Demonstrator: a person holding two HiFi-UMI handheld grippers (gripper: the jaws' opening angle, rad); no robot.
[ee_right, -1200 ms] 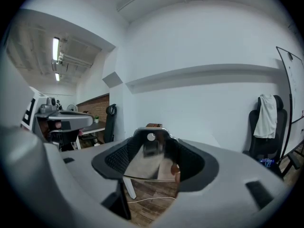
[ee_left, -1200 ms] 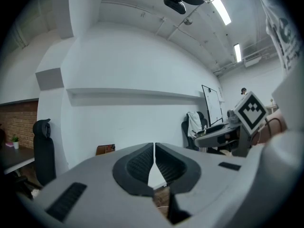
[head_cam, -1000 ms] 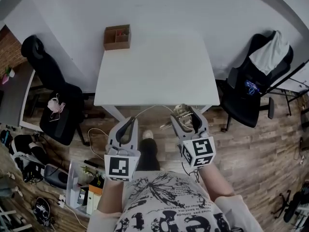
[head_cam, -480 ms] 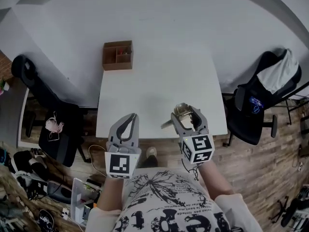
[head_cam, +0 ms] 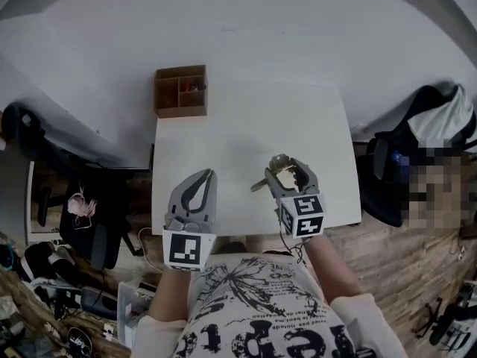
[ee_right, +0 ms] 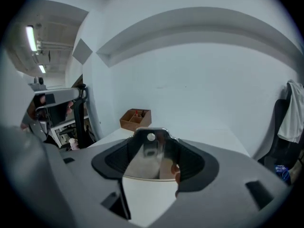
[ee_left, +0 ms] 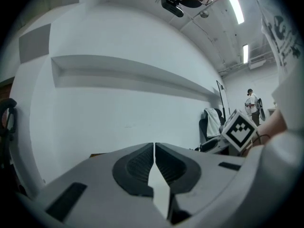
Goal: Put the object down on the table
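A shiny metal utensil (head_cam: 274, 169) with a hole near its top edge (ee_right: 150, 152) sits between the pads of my right gripper (head_cam: 289, 171), which is shut on it above the near right part of the white table (head_cam: 246, 121). A thin part of the utensil sticks out to the left in the head view. In the right gripper view, the right gripper (ee_right: 152, 160) has the metal filling the gap between its wide-set jaws. My left gripper (head_cam: 206, 175) hovers over the table's near left edge. It is shut and empty (ee_left: 154, 163).
A wooden compartment box (head_cam: 180, 91) with small items stands at the table's far left corner (ee_right: 136, 118). A black chair with a white garment (head_cam: 440, 121) is to the right, and another black chair (head_cam: 89, 207) with floor clutter to the left. A white wall lies behind.
Both grippers have moved forward, from in front of the table over the floor to above its near edge. The right gripper still holds the utensil; the left stays shut.
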